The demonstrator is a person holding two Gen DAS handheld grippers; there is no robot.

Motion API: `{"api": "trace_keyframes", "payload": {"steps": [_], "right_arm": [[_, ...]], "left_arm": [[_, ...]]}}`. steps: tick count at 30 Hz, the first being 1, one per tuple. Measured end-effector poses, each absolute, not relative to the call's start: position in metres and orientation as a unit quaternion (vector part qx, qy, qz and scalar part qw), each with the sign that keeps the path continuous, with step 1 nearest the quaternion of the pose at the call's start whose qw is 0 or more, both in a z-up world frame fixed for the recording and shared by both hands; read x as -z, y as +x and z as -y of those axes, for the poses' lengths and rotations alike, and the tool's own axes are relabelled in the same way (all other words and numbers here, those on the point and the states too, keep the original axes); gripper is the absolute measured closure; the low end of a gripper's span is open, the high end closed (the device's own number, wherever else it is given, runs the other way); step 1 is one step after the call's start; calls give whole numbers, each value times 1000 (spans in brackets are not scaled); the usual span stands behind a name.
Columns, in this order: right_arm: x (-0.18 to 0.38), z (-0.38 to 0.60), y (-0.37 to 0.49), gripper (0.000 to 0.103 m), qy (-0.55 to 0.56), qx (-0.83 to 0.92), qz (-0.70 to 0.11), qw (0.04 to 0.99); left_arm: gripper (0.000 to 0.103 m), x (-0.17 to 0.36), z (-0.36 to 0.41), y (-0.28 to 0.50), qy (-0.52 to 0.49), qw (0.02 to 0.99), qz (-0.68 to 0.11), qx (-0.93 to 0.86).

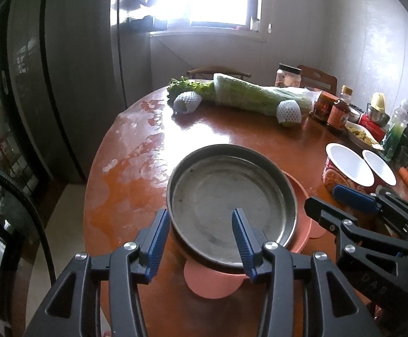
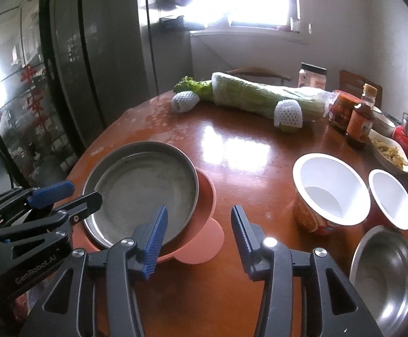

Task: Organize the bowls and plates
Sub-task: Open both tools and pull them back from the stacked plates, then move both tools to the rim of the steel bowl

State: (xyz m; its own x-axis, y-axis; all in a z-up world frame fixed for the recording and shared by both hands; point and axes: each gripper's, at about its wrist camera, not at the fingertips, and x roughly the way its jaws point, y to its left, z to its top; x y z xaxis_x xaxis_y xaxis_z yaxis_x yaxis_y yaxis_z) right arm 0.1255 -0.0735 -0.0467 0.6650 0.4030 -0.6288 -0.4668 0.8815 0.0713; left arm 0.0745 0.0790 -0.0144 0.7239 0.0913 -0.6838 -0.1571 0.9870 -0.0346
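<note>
A round metal plate [image 1: 226,196] lies on a salmon pink plate with ear tabs [image 1: 212,283] on the brown round table [image 1: 136,185]. My left gripper [image 1: 201,221] is open, with its jaws on either side of the metal plate's near rim, holding nothing. My right gripper [image 2: 198,219] is open and empty above the pink plate's tab [image 2: 204,241], beside the metal plate [image 2: 145,193]. Two red paper bowls with white insides [image 2: 330,188] [image 2: 390,199] and a steel bowl [image 2: 383,269] stand to its right.
A wrapped cabbage [image 1: 254,95], two foam-netted fruits [image 1: 187,102], jars and sauce bottles [image 1: 338,112] crowd the far and right side of the table. A grey refrigerator [image 1: 72,84] stands left. Chairs [image 1: 319,77] stand behind the table. The right gripper's body [image 1: 372,224] is close beside the left one.
</note>
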Motion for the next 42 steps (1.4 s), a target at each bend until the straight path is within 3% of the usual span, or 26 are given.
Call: {"api": "trace_keyframes", "payload": {"steps": [18, 29, 42], "right_arm": [[25, 103, 106, 48, -33, -226, -304, 925], [12, 128, 90, 43, -22, -210, -280, 937], [-5, 176, 75, 40, 1, -180, -250, 951]], "left_arm": [[52, -6, -54, 62, -28, 936, -347, -61], [40, -18, -28, 54, -16, 943, -328, -51], [38, -28, 10, 56, -10, 944, -331, -13]]}}
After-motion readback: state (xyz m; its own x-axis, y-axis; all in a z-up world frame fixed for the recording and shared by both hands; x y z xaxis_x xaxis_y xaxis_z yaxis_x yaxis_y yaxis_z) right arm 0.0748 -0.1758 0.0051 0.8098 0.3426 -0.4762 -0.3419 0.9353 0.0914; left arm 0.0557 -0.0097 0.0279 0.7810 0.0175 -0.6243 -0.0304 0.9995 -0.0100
